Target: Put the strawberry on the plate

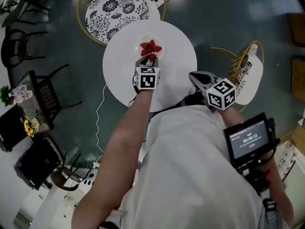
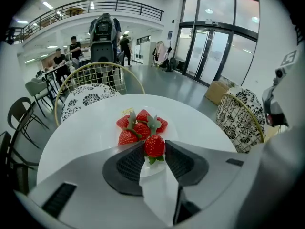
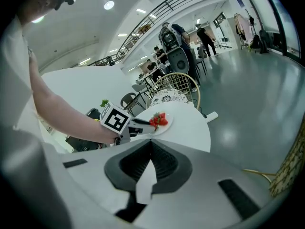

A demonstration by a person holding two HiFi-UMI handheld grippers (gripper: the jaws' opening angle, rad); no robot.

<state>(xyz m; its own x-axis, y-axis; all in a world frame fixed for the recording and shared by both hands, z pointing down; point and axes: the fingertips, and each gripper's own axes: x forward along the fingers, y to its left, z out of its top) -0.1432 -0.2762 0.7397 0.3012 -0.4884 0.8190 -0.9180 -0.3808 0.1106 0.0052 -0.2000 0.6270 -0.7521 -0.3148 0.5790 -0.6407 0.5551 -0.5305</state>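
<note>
Our left tongs [image 1: 149, 60] are closed part-way on a strawberry [image 2: 154, 146], with both ribbed pads pressed against its sides. In the left gripper view its long axis runs from 12 to 6 o'clock, in line with the tongs, with the red tip pointing away from us and the green leaves pointing back. It sits over the near rim of the small white plate [image 2: 172, 129]. A heap of other strawberries [image 2: 138, 128] lies just beyond it, at 11 to 12 o'clock. So the free spot on the plate is straight below the tongs, and we judge there is nothing more to reach for.

Our right tongs [image 3: 151, 144] are fully closed on nothing. In the head view they are held off the round white bench [image 1: 178, 56] at about 4 o'clock from the plate and well apart from it, so the left hand is much the nearer one.

We cannot tell whether the strawberry already rests on the plate or hangs just above it. We also cannot tell whether it touches the nearest berry of the heap. In the head view the left marker cube hides the plate's near rim, and our own torso hides the bench's near edge.
</note>
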